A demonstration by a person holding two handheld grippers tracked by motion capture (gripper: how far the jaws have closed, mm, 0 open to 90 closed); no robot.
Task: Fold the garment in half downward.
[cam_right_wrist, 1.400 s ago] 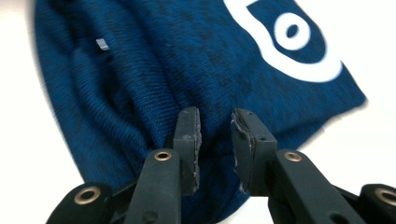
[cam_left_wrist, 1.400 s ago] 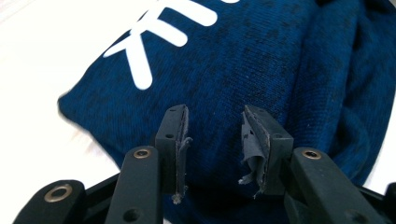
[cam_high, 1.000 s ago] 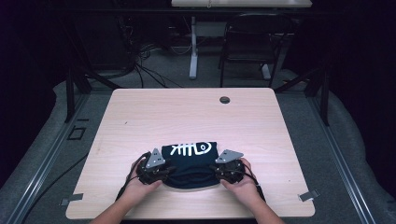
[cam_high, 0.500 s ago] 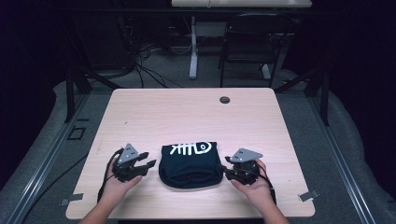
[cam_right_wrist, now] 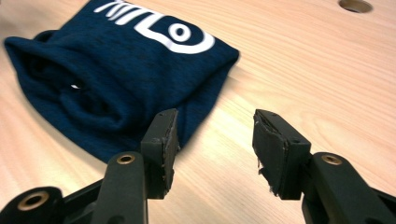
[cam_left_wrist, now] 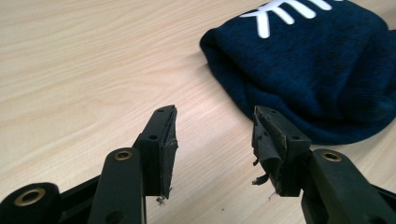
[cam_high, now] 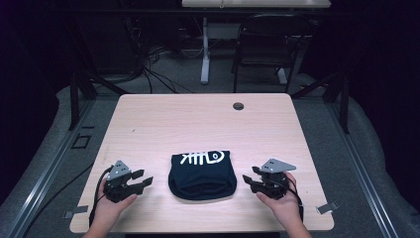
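Observation:
A folded dark navy garment (cam_high: 202,173) with a white fish-skeleton print lies near the front of the wooden table (cam_high: 198,124). My left gripper (cam_high: 141,179) rests to its left, held by a hand, its jaws just having opened wide with nothing between them. In the left gripper view the garment (cam_left_wrist: 317,65) lies beyond and to the right of the left gripper (cam_left_wrist: 215,140). My right gripper (cam_high: 248,177) sits to the garment's right, its jaws also just opened and empty. In the right gripper view the garment (cam_right_wrist: 116,79) lies to the left of the right gripper (cam_right_wrist: 215,140).
A round cable hole (cam_high: 238,106) sits near the table's far edge, also seen as a hole (cam_right_wrist: 355,5) in the right gripper view. Behind the table stand a chair (cam_high: 267,44), a desk leg (cam_high: 204,49) and floor cables (cam_high: 148,64).
Both grippers have let go of the garment and moved outward, left one to the left and right one to the right. Their jaws have opened. The garment lies still, folded.

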